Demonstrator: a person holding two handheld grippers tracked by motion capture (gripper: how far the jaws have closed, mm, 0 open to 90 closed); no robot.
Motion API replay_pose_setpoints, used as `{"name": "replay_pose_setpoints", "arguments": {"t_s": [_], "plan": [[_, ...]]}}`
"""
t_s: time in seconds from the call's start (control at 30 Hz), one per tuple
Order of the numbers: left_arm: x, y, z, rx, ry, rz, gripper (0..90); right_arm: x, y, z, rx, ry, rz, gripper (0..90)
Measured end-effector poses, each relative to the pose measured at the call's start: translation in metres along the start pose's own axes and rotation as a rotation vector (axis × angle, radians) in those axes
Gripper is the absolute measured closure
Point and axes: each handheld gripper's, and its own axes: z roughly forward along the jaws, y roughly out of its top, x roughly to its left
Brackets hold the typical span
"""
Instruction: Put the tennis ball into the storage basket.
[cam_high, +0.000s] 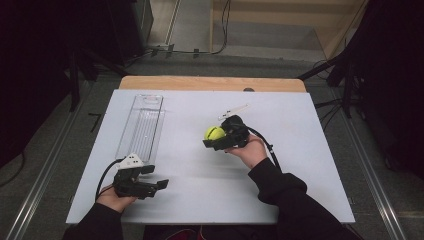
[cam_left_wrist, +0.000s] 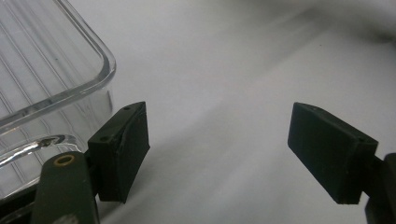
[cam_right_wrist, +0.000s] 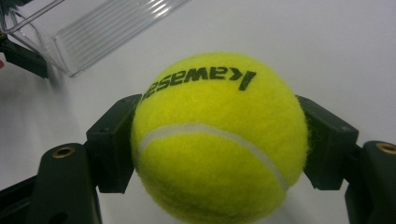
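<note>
A yellow tennis ball (cam_high: 215, 133) with black lettering is clamped between the jaws of my right gripper (cam_high: 216, 138), held a little above the middle of the white table (cam_high: 300, 150). In the right gripper view the ball (cam_right_wrist: 217, 140) bulges between both pads (cam_right_wrist: 116, 144), which press on its sides. My left gripper (cam_high: 157, 177) rests near the table's front left, its jaws wide apart with nothing between them; in the left gripper view the pads (cam_left_wrist: 122, 149) frame bare table next to the corner of a clear tray (cam_left_wrist: 51, 79).
A long clear plastic tray (cam_high: 142, 127) lies empty on the left half of the table, running front to back. Its near end sits just beyond my left gripper. Dark stands and cables flank the table on both sides.
</note>
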Motion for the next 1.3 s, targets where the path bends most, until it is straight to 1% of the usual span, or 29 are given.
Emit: {"name": "replay_pose_setpoints", "arguments": {"t_s": [0.1, 0.3, 0.43, 0.7, 0.83, 0.87, 0.93, 1.3], "plan": [[0.0, 0.0, 0.0, -0.001, 0.0, -0.002, 21.0, 0.002, 0.002, 0.003, 0.0, 0.005, -0.008, 23.0], [0.0, 0.0, 0.0, 0.0, -0.001, -0.003, 21.0, 0.002, 0.007, 0.008, 0.003, 0.011, 0.004, 23.0], [0.001, 0.0, 0.0, -0.002, -0.001, -0.007, 21.0, 0.004, 0.01, 0.01, -0.001, 0.019, 0.0, 23.0], [0.001, 0.0, 0.0, -0.004, -0.005, -0.007, 21.0, 0.008, 0.017, 0.018, 0.009, 0.038, 0.003, 23.0], [0.001, -0.001, 0.0, -0.005, -0.006, -0.009, 21.0, 0.01, 0.019, 0.02, 0.004, 0.046, 0.001, 23.0], [0.001, -0.001, 0.0, -0.006, -0.005, -0.009, 21.0, 0.011, 0.021, 0.022, 0.006, 0.046, -0.006, 23.0], [0.001, -0.001, 0.0, -0.005, -0.005, -0.007, 21.0, 0.011, 0.022, 0.023, 0.012, 0.048, -0.006, 23.0], [0.001, 0.0, 0.001, -0.001, -0.005, -0.013, 21.0, 0.015, 0.031, 0.028, 0.0, 0.063, -0.004, 23.0]]}}
